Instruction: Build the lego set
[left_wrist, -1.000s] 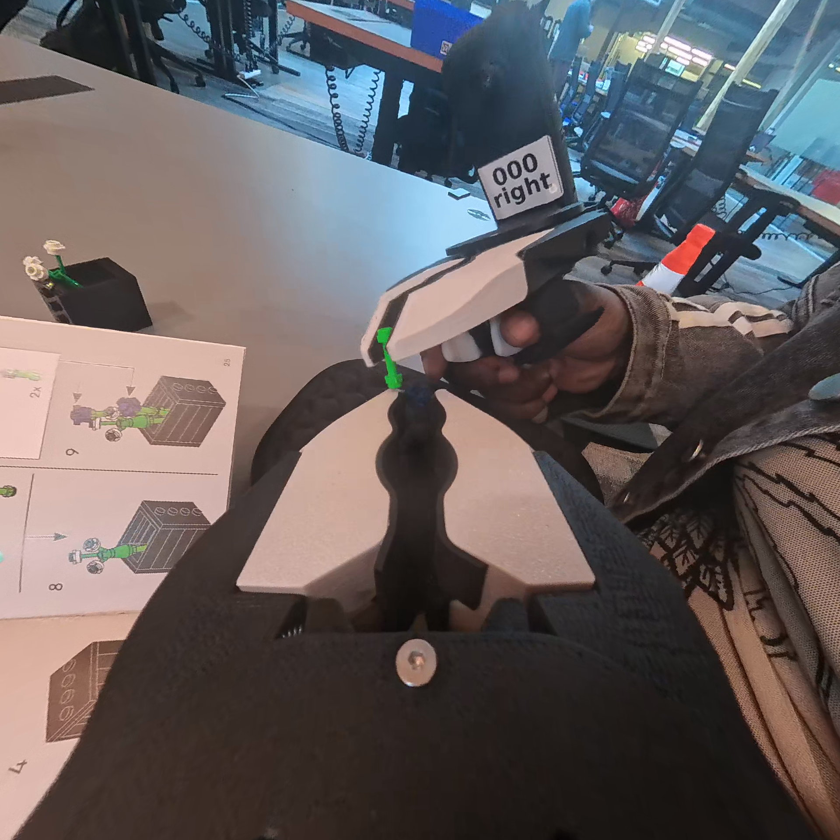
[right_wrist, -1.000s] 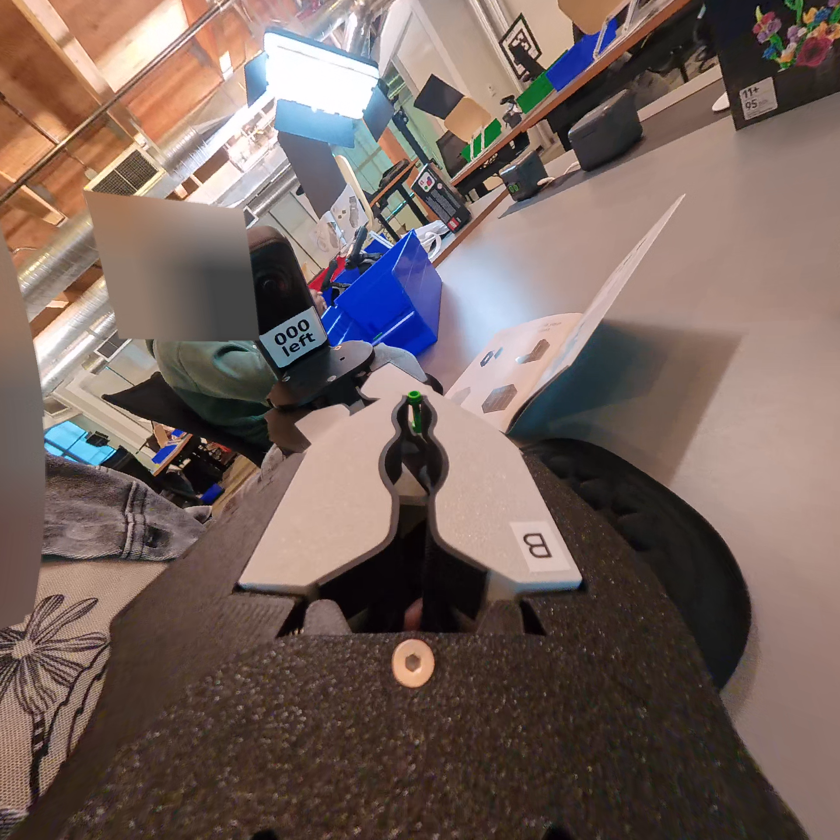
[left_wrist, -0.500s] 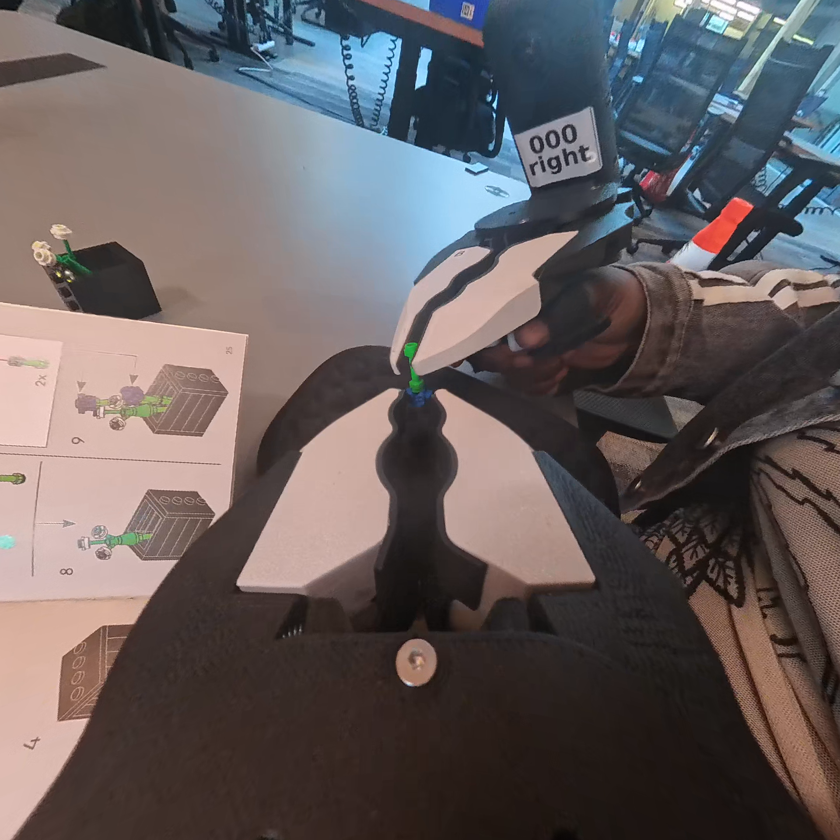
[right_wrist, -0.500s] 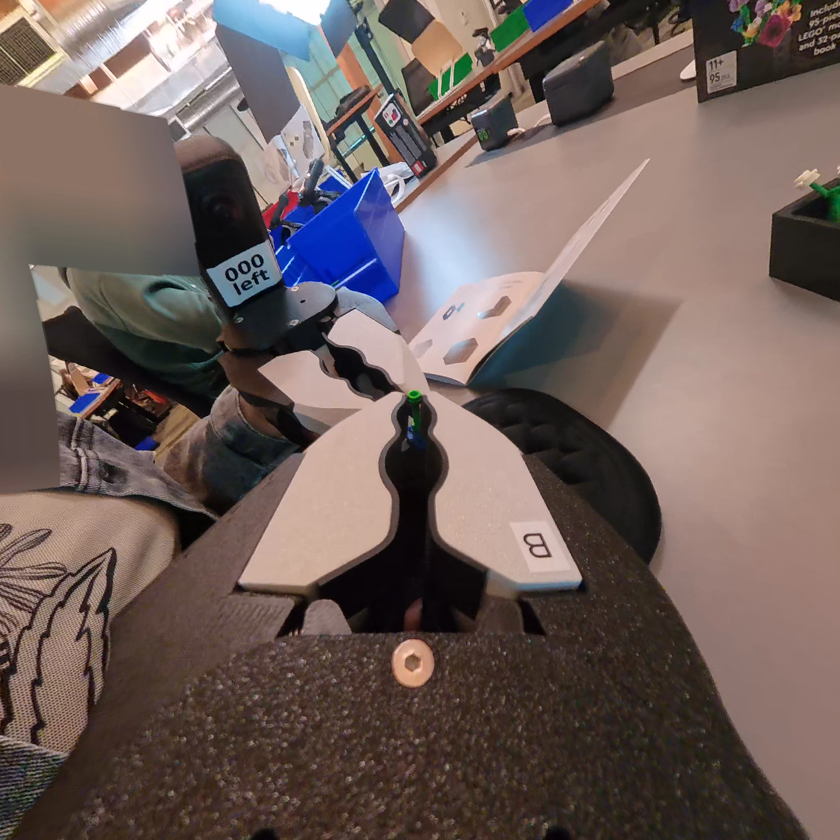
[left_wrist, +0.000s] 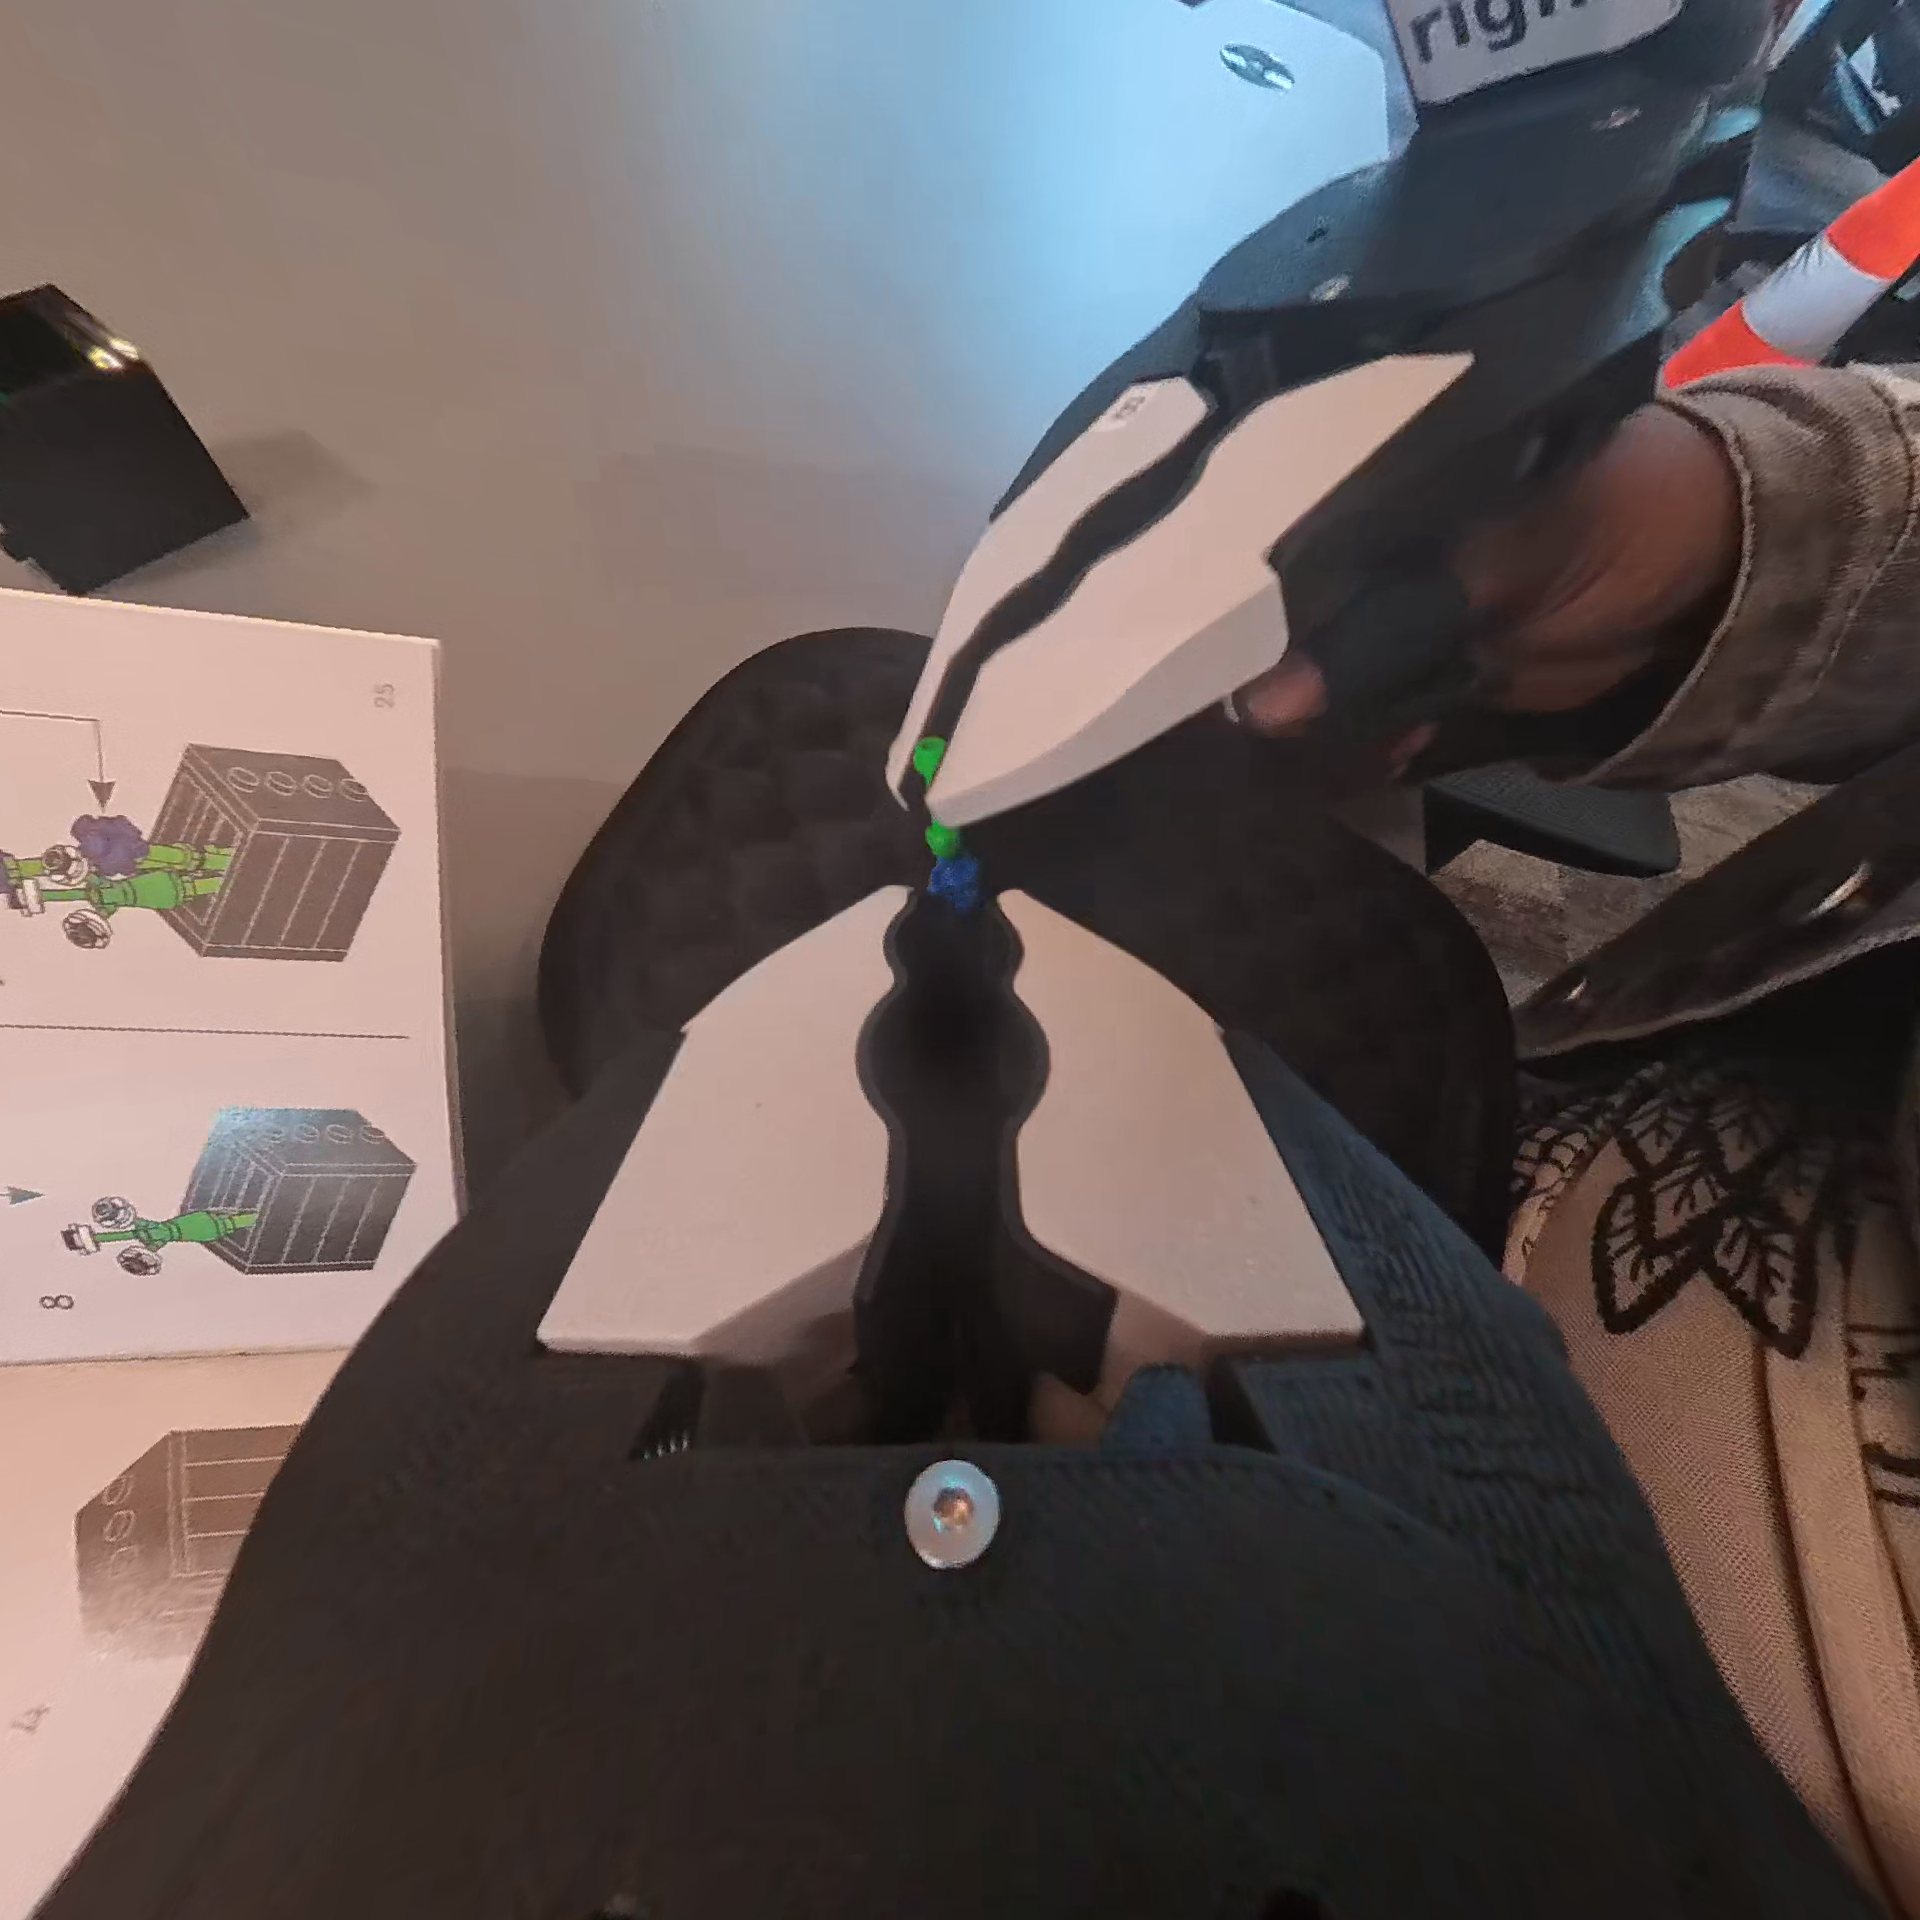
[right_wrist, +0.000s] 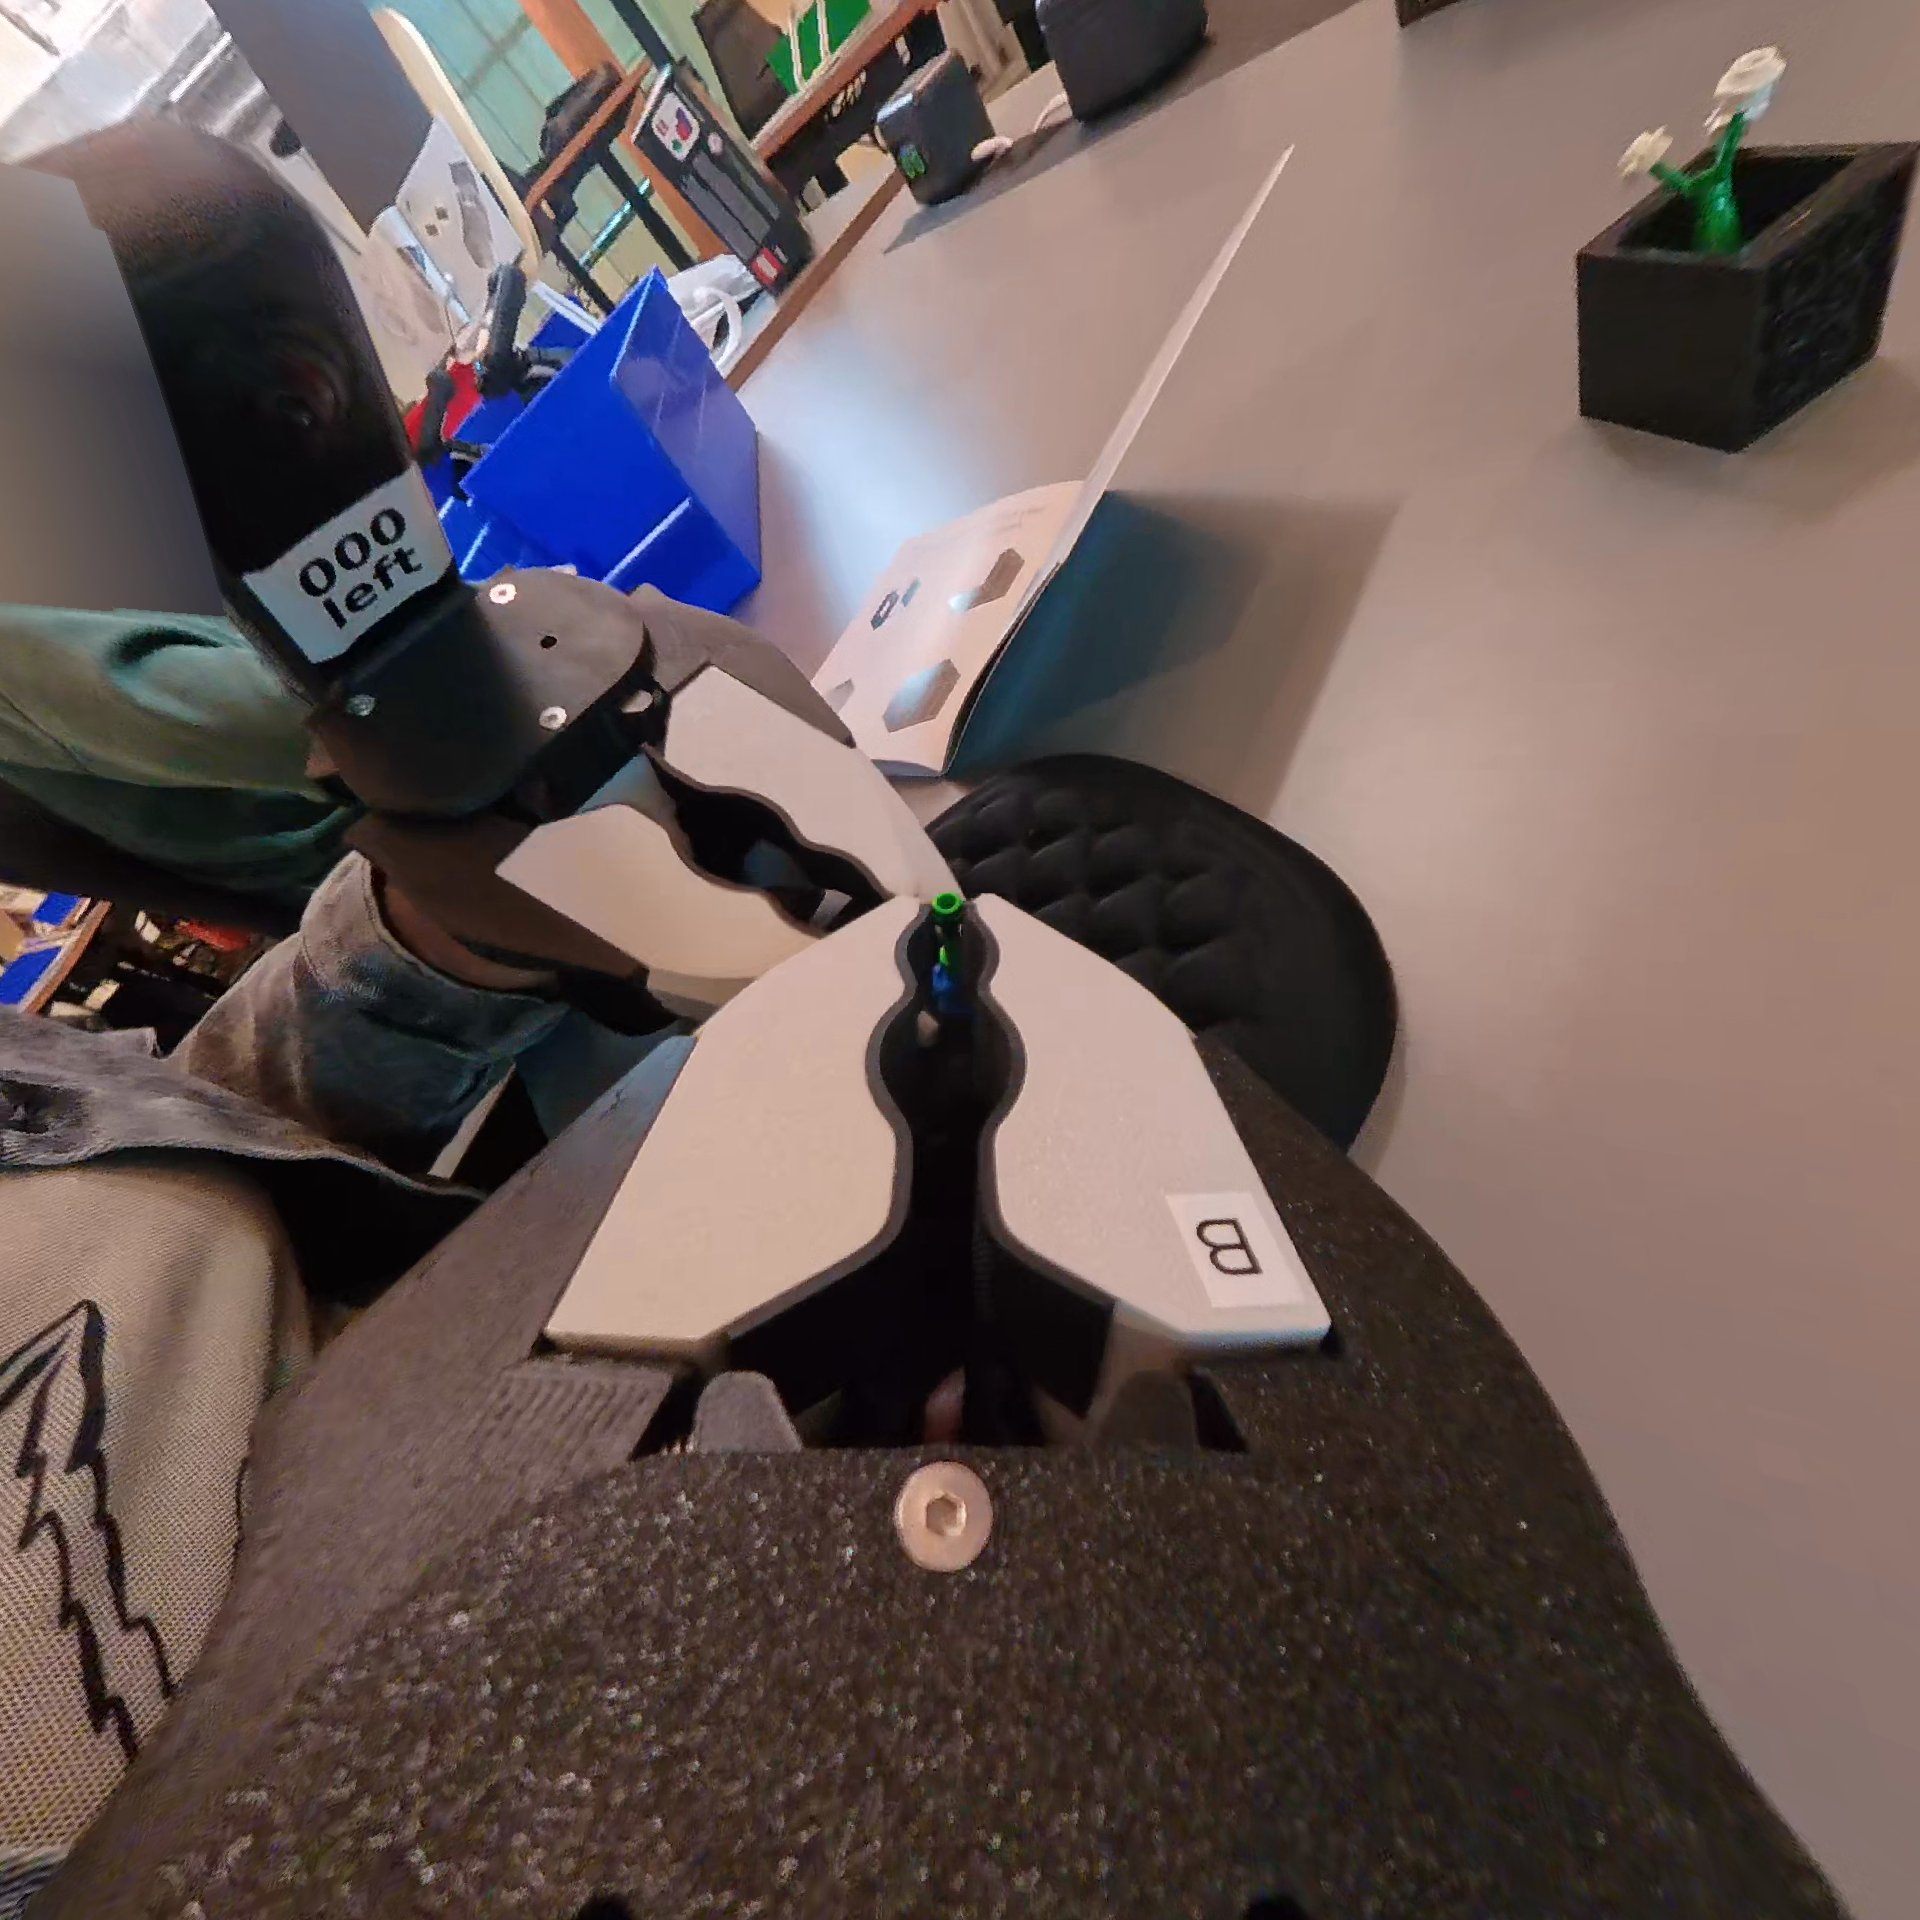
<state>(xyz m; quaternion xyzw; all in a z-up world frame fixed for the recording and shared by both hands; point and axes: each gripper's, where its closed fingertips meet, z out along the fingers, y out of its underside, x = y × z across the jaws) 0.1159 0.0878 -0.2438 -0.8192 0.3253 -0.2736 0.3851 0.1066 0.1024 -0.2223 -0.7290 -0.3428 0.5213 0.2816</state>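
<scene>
Since the previous frames we see both cameras tipped down toward the grey table (left_wrist: 623, 312). At 9 o'clock in the left wrist view lies the instruction booklet (left_wrist: 218, 987); only the right wrist view shows the black pot (right_wrist: 1745, 281) with white flowers, at 1 o'clock. The right gripper (left_wrist: 920, 795) is clamped on the green stem (left_wrist: 928, 756). The left gripper (left_wrist: 954, 902) pinches the blue piece (left_wrist: 954, 883), touching the stem's lower end.

Grainy black left gripper (left_wrist: 951, 899) and right gripper (right_wrist: 948, 920), pale grey fingers, silver screw each; grey denim sleeves
</scene>
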